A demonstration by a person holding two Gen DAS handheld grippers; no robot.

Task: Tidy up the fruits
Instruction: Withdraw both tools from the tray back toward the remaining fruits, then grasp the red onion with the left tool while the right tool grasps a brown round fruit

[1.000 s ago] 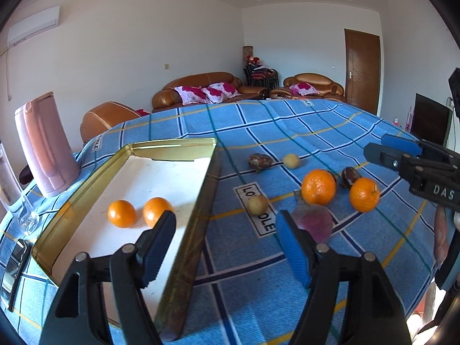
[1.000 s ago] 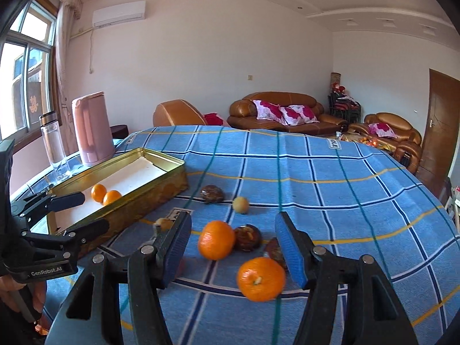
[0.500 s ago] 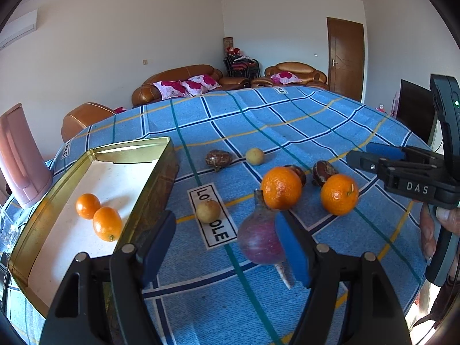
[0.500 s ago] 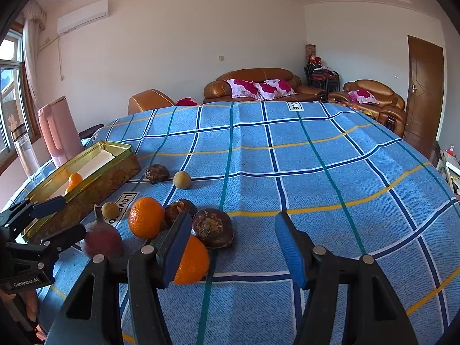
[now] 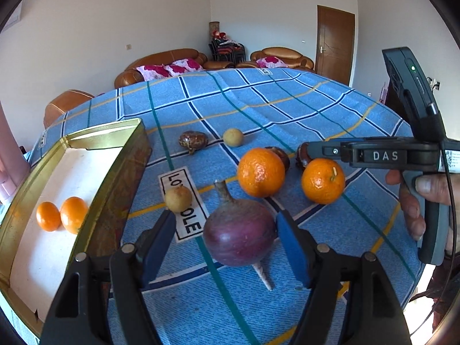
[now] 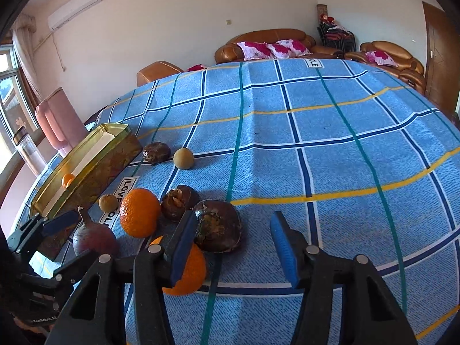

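The left gripper stood apart around the purple round fruit, its blue pads not pressing on it. The right gripper was closing, with the dark brown fruit just inside its left pad and an orange behind that pad. Far left, the gold tin held two small oranges, and other fruit lay on the blue checked cloth.
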